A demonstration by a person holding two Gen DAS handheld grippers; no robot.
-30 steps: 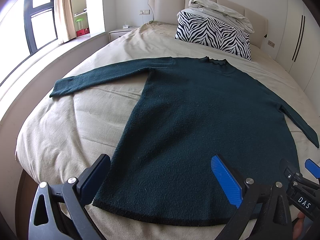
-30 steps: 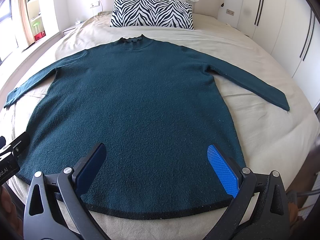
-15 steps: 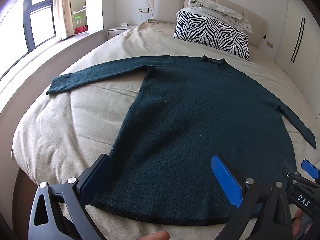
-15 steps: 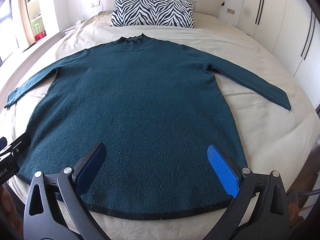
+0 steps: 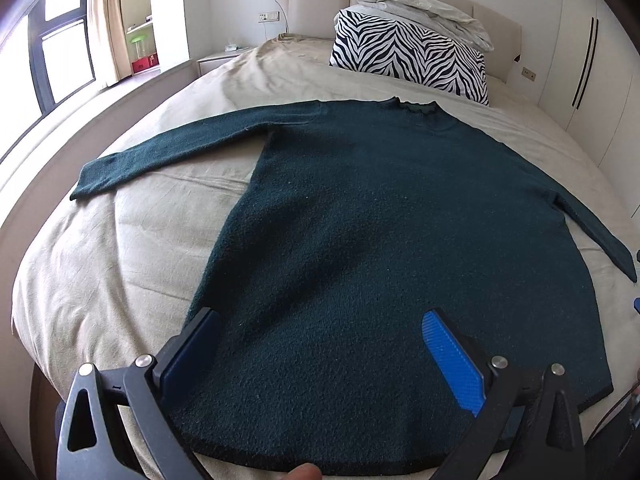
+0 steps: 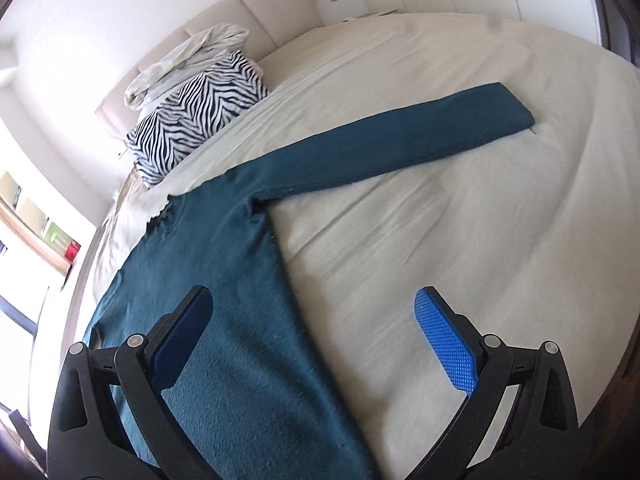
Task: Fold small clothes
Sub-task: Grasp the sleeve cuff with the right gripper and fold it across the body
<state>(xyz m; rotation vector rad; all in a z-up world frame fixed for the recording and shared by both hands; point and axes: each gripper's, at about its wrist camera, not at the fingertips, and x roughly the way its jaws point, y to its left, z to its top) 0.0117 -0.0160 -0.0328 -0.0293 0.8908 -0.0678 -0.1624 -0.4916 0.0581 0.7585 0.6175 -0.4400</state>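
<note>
Teal sweater (image 5: 380, 240) flat; left claw (image 5: 320, 356) level, agape; right claw (image 6: 312, 340) tilted, agape

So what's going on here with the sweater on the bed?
A person holding a two-finger gripper in each hand is about to fold a dark teal knitted long-sleeved sweater. It lies flat, sleeves spread, on a beige-sheeted bed, its collar toward a zebra-striped pillow. The left gripper hovers open over the sweater's hem. The right gripper, also open, points toward the sweater's side edge and outstretched sleeve. Nothing is gripped or folded yet.
</note>
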